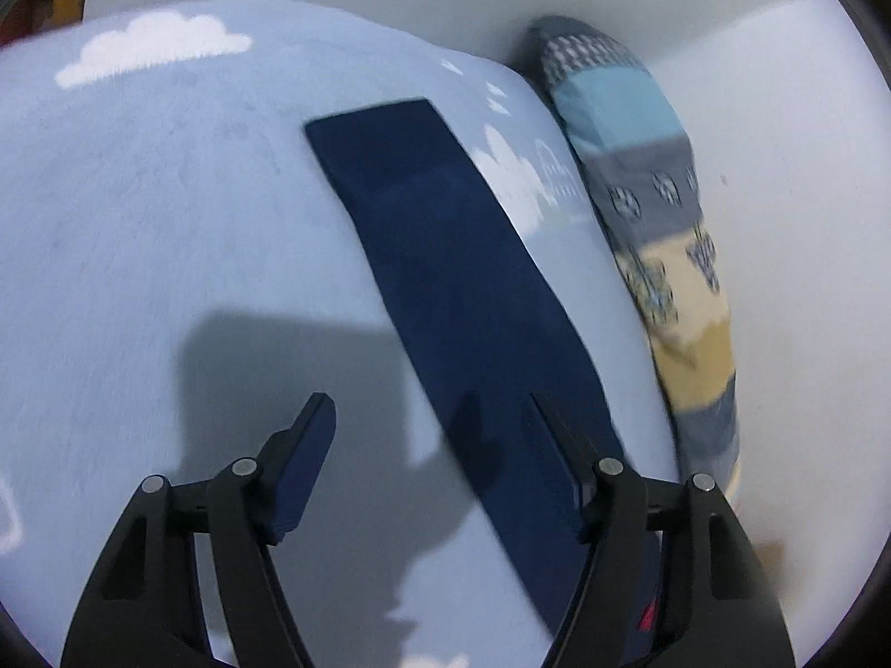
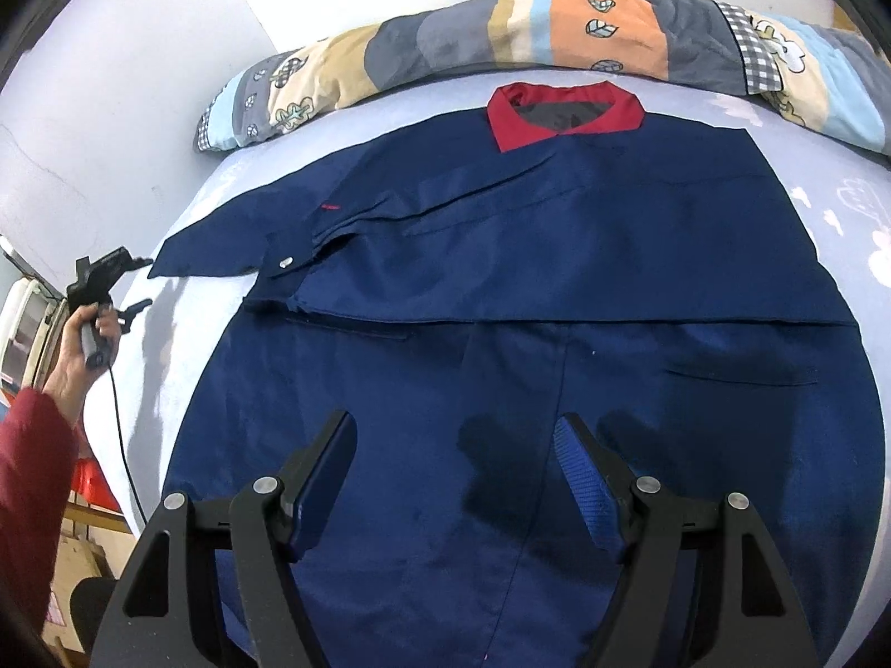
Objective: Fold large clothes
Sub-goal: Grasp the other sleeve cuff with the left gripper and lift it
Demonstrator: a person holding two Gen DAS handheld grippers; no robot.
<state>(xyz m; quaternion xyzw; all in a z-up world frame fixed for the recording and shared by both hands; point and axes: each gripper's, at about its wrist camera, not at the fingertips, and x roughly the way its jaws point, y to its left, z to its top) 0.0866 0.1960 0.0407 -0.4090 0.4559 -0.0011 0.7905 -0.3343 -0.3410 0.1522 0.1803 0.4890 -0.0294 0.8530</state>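
Note:
A large navy shirt [image 2: 529,289] with a red collar [image 2: 565,114] lies flat on the light blue bed sheet [image 2: 167,334]. Its left sleeve [image 2: 223,239] stretches out to the left. In the left wrist view the sleeve [image 1: 462,300] runs as a long navy strip across the sheet. My left gripper [image 1: 431,409] is open just above the sleeve; it also shows in the right wrist view [image 2: 136,284], open beside the cuff. My right gripper [image 2: 454,428] is open and empty above the shirt's lower front.
A patchwork pillow or rolled quilt [image 2: 557,39] lies along the far edge of the bed, also in the left wrist view [image 1: 646,206]. White walls [image 1: 779,167] stand behind it. Boxes and a red item [image 2: 83,484] sit on the floor at the left.

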